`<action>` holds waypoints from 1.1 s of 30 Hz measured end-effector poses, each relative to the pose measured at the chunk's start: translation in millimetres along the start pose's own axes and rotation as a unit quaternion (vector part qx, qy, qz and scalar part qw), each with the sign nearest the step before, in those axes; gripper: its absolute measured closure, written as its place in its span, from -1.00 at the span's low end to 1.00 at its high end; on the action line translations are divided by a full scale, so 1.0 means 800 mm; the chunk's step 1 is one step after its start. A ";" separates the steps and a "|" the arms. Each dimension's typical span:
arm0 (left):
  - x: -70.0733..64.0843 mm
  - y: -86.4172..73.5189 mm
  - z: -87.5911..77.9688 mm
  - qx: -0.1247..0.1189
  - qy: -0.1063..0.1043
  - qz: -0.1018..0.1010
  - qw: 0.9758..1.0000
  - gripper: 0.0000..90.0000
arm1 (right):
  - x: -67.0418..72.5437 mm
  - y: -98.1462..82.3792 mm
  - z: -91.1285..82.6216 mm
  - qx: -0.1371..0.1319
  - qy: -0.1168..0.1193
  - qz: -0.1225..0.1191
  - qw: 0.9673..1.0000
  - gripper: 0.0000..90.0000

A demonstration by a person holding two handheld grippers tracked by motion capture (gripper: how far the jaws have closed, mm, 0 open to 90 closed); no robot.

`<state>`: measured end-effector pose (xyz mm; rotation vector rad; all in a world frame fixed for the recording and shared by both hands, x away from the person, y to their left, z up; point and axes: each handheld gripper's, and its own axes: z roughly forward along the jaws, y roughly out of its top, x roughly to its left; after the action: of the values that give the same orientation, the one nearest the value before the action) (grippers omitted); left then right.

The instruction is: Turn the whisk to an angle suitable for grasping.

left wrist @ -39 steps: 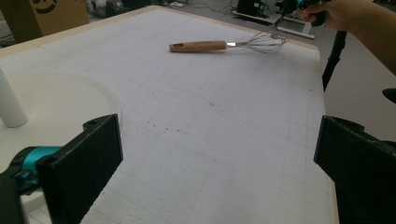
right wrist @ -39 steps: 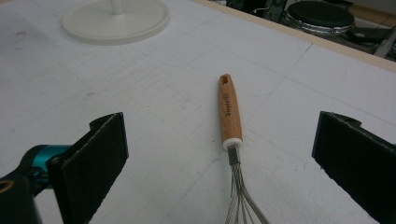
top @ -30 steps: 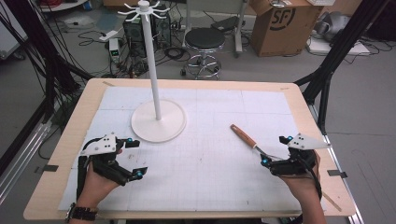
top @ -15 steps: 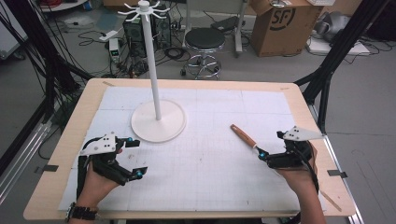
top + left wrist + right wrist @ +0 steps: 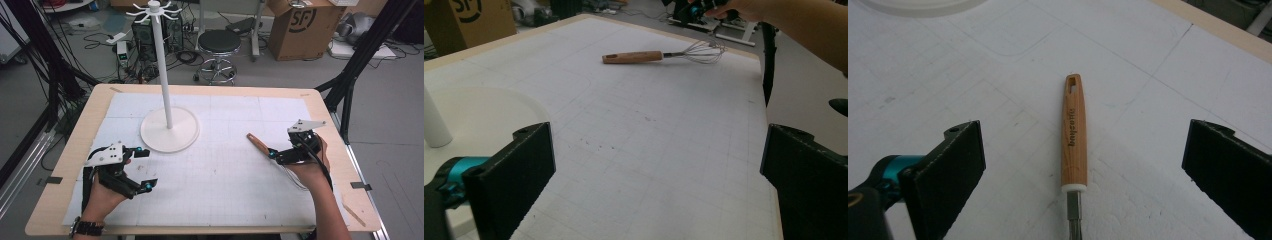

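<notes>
The right gripper (image 5: 1083,165) hangs wide open over the whisk (image 5: 1074,132), its handle between the jaws, untouched. The left gripper (image 5: 656,165) gapes open too, near the stand (image 5: 169,131).

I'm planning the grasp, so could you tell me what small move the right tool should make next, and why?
Probably lower the right tool and close on the whisk: its wooden handle lies centred between the open jaws, untouched, flat on the table.
</notes>
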<state>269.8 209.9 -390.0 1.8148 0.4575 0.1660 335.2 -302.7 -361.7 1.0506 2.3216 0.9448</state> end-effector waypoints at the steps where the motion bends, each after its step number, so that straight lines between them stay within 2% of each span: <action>1: 0.000 0.000 0.000 0.000 0.000 0.001 1.000 -0.96 | 0.000 0.002 0.004 0.008 -0.002 -0.003 1.000 -0.95; 4: 0.000 0.000 0.000 0.001 0.000 0.001 1.000 -0.96 | -0.001 0.008 0.018 0.027 -0.003 -0.008 1.000 -0.95; 8: 0.001 0.000 0.001 0.001 -0.003 0.000 1.000 -0.96 | -0.005 0.014 0.038 0.066 0.000 -0.005 0.998 -0.94; 11: 0.001 -0.001 0.002 0.003 -0.003 -0.001 1.000 -0.96 | -0.007 0.017 0.048 0.077 0.000 -0.002 0.997 -0.94; 12: 0.001 -0.001 0.002 0.003 -0.003 0.000 1.000 -0.96 | -0.008 0.019 0.056 0.092 -0.002 -0.001 0.996 -0.89; 15: 0.001 -0.001 0.000 0.000 -0.003 0.000 1.000 -0.96 | -0.009 0.019 0.065 0.110 -0.007 -0.004 0.994 -0.87; 16: 0.002 -0.001 0.000 0.001 -0.003 0.000 1.000 -0.96 | -0.009 0.018 0.067 0.116 -0.007 -0.004 0.993 -0.85; 18: 0.002 -0.001 0.000 0.000 -0.002 -0.002 1.000 -0.96 | -0.009 0.017 0.071 0.130 -0.009 -0.010 0.991 -0.66; 21: 0.002 -0.002 0.000 0.001 -0.003 -0.002 1.000 -0.96 | -0.010 0.015 0.076 0.146 -0.004 -0.012 0.989 -0.62; 23: 0.002 -0.002 0.000 0.000 -0.003 -0.002 1.000 -0.96 | -0.008 0.015 0.079 0.153 0.002 -0.015 0.988 -0.41; 25: 0.002 -0.002 0.000 -0.001 -0.002 -0.005 1.000 -0.96 | -0.008 0.015 0.080 0.156 0.006 -0.018 0.988 -0.36; 26: 0.002 -0.002 0.000 -0.001 -0.003 -0.005 1.000 -0.96 | -0.006 0.015 0.082 0.166 0.007 -0.024 0.986 -0.26; 28: 0.002 -0.002 -0.001 -0.001 -0.002 -0.005 1.000 -0.96 | -0.005 0.014 0.083 0.172 0.008 -0.025 0.985 -0.19; 30: 0.002 -0.002 -0.001 -0.001 -0.002 -0.005 1.000 -0.96 | -0.005 0.011 0.086 0.191 0.014 -0.028 0.981 -0.09; 31: 0.003 -0.002 -0.001 -0.001 -0.003 -0.004 1.000 -0.96 | -0.005 0.011 0.086 0.191 0.014 -0.028 0.981 -0.09; 32: 0.003 -0.002 -0.001 0.000 -0.003 -0.004 1.000 -0.96 | -0.005 0.010 0.087 0.203 0.016 -0.029 0.979 -0.05; 33: 0.003 -0.002 -0.001 0.001 -0.003 -0.002 1.000 -0.96 | -0.005 0.010 0.087 0.203 0.016 -0.029 0.979 -0.05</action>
<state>271.5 211.9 -391.8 1.8161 0.4578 0.1570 384.2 -273.3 -402.9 1.1151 2.6226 0.4746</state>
